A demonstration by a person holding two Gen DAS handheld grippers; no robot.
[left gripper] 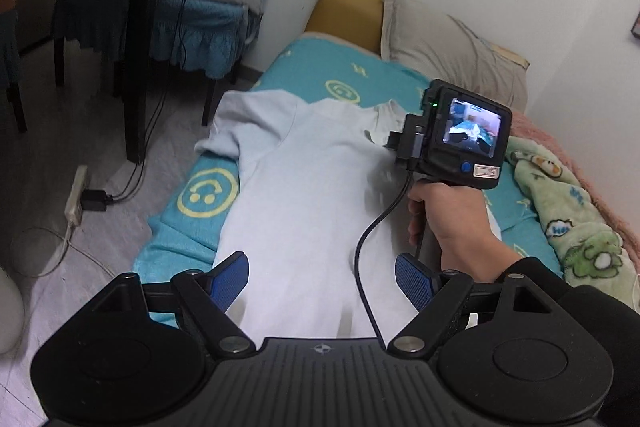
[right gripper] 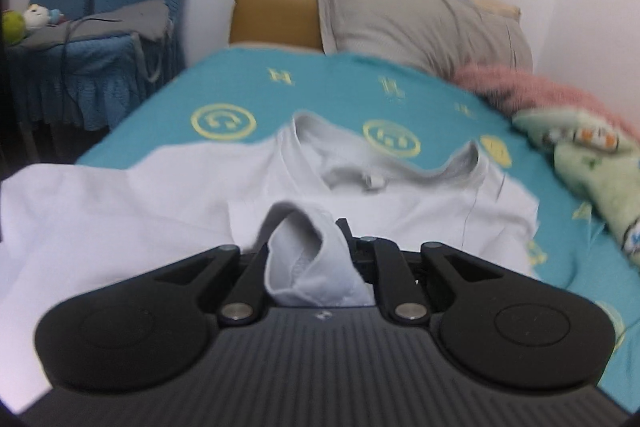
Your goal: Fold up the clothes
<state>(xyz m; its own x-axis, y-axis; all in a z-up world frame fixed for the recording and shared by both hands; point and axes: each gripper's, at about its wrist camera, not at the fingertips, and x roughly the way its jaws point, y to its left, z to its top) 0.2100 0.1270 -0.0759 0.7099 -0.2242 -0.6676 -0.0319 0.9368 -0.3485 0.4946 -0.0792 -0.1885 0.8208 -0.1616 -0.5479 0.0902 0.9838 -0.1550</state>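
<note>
Right gripper: fingers clamped on a bunched fold of the white shirt. Left gripper: blue pads spread wide, holding nothing, above the shirt (spread flat on the teal smiley-print bedcover).

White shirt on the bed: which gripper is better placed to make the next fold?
Right. The right gripper is already shut on a bunched piece of the white shirt. The left gripper hangs open above the shirt's lower part, holding nothing.
</note>
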